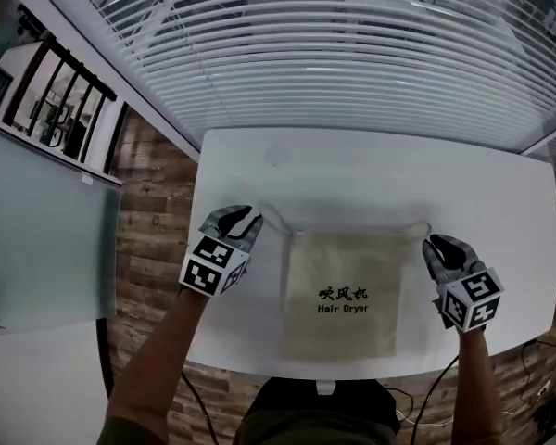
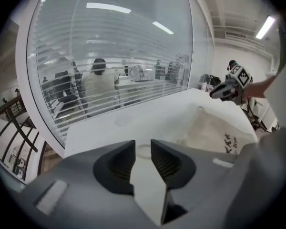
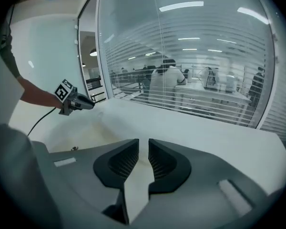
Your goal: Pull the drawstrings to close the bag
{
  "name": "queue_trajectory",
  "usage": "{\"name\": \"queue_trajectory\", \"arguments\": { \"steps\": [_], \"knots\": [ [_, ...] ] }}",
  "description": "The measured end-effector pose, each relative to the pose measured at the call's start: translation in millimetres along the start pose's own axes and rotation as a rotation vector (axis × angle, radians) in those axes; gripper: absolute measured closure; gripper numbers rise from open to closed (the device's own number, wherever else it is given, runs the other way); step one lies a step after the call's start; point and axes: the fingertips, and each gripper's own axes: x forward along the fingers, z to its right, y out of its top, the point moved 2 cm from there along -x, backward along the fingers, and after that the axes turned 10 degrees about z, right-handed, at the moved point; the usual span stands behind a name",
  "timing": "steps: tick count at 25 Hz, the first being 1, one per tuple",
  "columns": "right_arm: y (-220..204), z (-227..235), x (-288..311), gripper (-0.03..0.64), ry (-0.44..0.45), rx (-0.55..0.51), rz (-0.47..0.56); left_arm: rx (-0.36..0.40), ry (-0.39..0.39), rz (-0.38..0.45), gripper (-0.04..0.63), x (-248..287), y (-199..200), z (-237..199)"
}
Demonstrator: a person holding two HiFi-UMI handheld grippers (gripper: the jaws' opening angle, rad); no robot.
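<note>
A beige drawstring bag point(image 1: 343, 290) printed "Hair Dryer" lies flat on the white table point(image 1: 371, 170), its mouth toward the window. The left drawstring point(image 1: 271, 216) runs slack from the bag's top left corner to my left gripper point(image 1: 251, 219). In the left gripper view a small loop of cord point(image 2: 144, 151) lies on the table in the narrow gap of that gripper point(image 2: 143, 147); the jaws do not touch it. My right gripper point(image 1: 434, 244) sits just beside the right drawstring point(image 1: 417, 224). Its jaws point(image 3: 143, 147) stand slightly apart with nothing seen between them.
The table's near edge point(image 1: 287, 371) runs just behind the bag. Its left edge is close to my left gripper, with a brick-pattern floor point(image 1: 153, 202) below. A window with blinds point(image 1: 352, 54) curves along the far side.
</note>
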Motion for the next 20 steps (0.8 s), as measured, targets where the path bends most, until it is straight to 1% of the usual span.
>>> {"name": "queue_trajectory", "arguments": {
  "steps": [3,6,8,11,14,20],
  "knots": [
    [-15.7,23.7,12.8,0.549,-0.022,-0.028,-0.045,0.032,0.014,-0.056,0.523,11.7,-9.6,-8.8],
    [-28.7,45.8,17.8,0.537,-0.044,-0.058,-0.102,0.057,0.019,-0.089,0.514,19.0,-13.1,-7.1],
    [-31.8,55.3,20.6,0.537,-0.043,-0.072,-0.136,0.061,0.013,-0.092,0.512,23.1,-9.2,-5.1],
    [-29.2,62.9,27.0,0.537,-0.036,-0.085,-0.167,0.054,-0.002,-0.076,0.512,32.1,2.5,-5.0],
    [-37.3,66.7,33.4,0.537,-0.033,-0.076,-0.19,0.055,-0.008,-0.085,0.508,43.5,0.2,-2.9],
    [-47.5,62.3,38.0,0.54,-0.024,-0.057,-0.183,0.042,-0.011,-0.081,0.509,44.2,-10.6,-2.6]
  ]
}}
